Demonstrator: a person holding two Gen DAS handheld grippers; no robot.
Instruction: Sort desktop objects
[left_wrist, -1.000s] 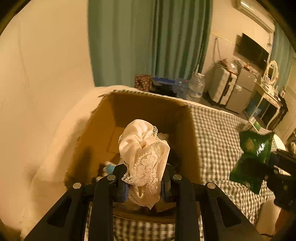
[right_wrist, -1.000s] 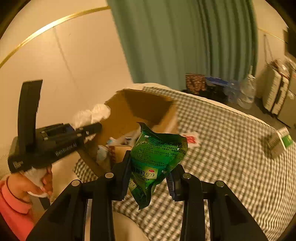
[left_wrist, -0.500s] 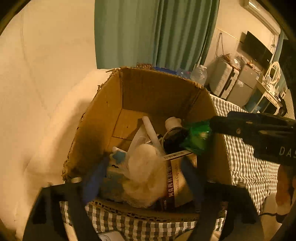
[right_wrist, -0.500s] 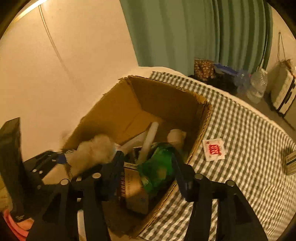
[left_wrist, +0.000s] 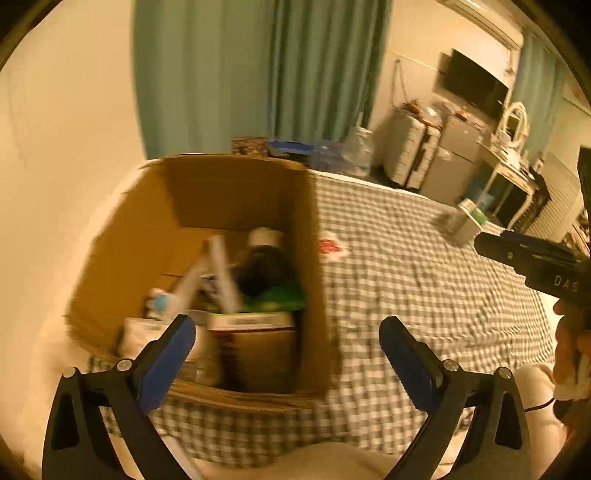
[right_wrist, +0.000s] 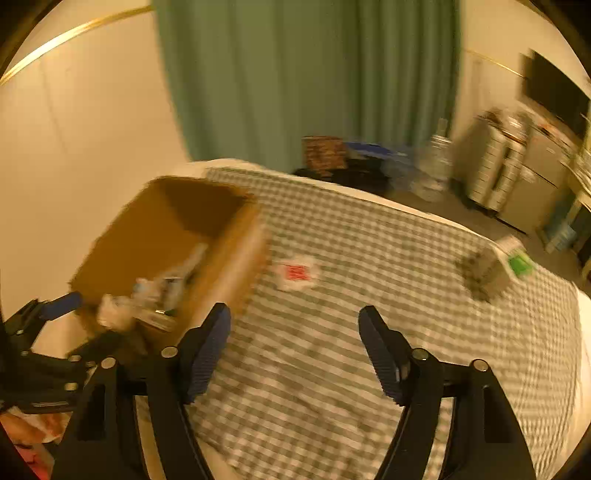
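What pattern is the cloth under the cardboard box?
A green-and-white check; the cloth shows best in the right wrist view.

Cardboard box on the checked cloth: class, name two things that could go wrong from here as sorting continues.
1. The cardboard box is already crowded, with a green packet and a dark bottle piled up; further drops may bounce out.
2. The small white sachet lies flat on the checked cloth; the right gripper could pinch cloth with it.
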